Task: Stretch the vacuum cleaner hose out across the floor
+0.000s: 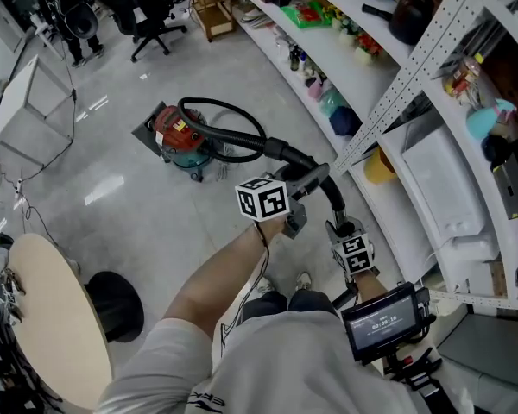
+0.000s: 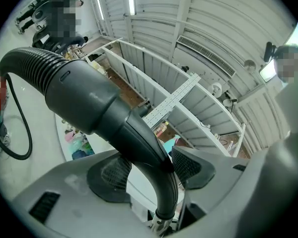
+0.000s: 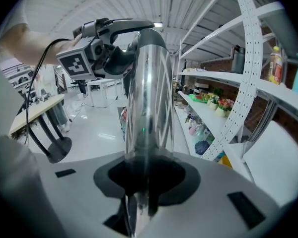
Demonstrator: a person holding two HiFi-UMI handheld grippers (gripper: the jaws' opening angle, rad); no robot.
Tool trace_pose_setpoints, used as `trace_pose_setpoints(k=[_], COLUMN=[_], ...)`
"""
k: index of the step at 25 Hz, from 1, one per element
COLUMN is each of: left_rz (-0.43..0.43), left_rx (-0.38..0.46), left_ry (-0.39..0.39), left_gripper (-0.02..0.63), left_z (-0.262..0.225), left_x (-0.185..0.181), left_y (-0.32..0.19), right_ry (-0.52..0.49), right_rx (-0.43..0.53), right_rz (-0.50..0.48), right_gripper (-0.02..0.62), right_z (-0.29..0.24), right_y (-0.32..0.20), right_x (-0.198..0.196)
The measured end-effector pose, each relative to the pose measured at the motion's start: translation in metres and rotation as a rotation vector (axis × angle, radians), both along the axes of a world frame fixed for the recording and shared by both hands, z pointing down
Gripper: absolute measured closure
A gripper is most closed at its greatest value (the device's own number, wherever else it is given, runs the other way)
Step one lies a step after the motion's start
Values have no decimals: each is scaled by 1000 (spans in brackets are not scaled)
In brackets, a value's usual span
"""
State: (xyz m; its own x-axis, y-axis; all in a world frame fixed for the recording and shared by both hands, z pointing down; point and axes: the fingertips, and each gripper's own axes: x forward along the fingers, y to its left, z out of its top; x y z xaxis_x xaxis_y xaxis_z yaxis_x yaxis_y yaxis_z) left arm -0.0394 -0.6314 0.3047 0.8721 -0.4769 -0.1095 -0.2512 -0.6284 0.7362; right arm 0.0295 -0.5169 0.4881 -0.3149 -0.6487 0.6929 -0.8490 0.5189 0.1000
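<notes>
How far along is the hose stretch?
Done: wand end picked up, left gripper clamped on the black handle, right gripper on the metal tube. In hand: that end is held off the floor. Left: the hose loops beside the vacuum cleaner; not stretched yet.

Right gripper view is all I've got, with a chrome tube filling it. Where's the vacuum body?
Observer: Head view shows the red vacuum cleaner sitting on the floor ahead of the person.
Operator: Hose laid out straight?
Observer: No. The hose loops in a curve from the cleaner round toward the person.
Operator: Left gripper?
Observer: The left gripper has its fingers shut on the black curved handle, just below where the ribbed hose joins it.
</notes>
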Motion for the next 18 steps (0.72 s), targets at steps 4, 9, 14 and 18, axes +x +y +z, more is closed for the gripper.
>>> trace_pose_setpoints(k=[4,9,14,18], left_rz=[-1,-6,-19,-36], left_rx=[3,-2,-10,-18], left_ry=[0,-18,-33,-46], left_gripper=[352,352,351,351], left_z=[-2,1,6,13], left_x=[17,46,85,110], left_y=[19,44,74,99], right_ry=[6,-4,-17,-26], right_rx=[-1,-9,-13,-13], right_rz=[-5,-17,-33,-53], right_gripper=[489,489,489,489], right_z=[0,4,9,14], right_y=[17,42,73,99], right_x=[17,45,83,109])
